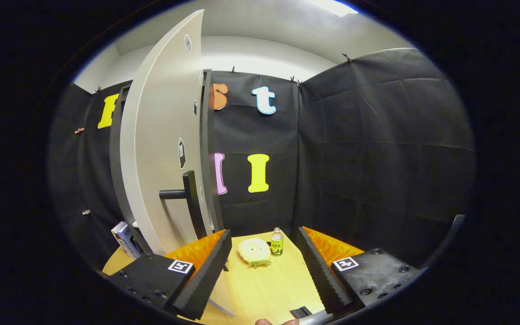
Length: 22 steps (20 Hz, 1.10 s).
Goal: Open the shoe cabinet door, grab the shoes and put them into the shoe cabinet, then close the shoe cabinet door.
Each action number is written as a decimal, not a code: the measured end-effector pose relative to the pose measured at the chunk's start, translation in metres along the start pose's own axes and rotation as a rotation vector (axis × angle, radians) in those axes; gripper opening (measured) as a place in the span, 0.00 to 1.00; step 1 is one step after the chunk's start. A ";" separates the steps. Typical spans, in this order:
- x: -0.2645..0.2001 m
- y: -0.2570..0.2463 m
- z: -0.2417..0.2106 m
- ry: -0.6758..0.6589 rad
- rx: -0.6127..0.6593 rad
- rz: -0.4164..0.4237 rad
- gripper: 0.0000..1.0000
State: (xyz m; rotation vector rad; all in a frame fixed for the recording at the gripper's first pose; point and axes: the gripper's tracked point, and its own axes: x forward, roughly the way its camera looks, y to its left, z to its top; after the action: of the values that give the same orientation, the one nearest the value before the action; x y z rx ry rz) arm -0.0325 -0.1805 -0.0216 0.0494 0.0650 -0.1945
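Gripper view: a tall pale cabinet door (160, 149) stands swung open, just ahead of the claw's left finger, with a dark bar handle (187, 195) low on its face. Behind its edge shows the dark cabinet frame (206, 149). The claw (264, 271) is released, its fingers spread wide with nothing between them but bare wooden table (264, 289). Beyond the fingers, centred between them, lies a yellow plush slipper (253, 251) with a small green bottle (277, 242) touching its right side. Some books (123, 238) stand left of the door's foot. A fingertip (265, 322) shows nearest the camera.
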 end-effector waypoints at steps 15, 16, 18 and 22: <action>-0.020 0.167 -0.017 0.032 0.050 0.262 0.98; -0.018 0.185 -0.020 0.037 0.050 0.292 0.98; -0.010 0.221 -0.021 0.045 0.058 0.351 0.98; 0.004 0.295 -0.023 0.077 0.084 0.451 0.98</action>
State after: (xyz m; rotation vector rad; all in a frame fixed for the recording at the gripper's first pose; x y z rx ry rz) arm 0.0274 0.1094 -0.0319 0.1538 0.1206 0.2555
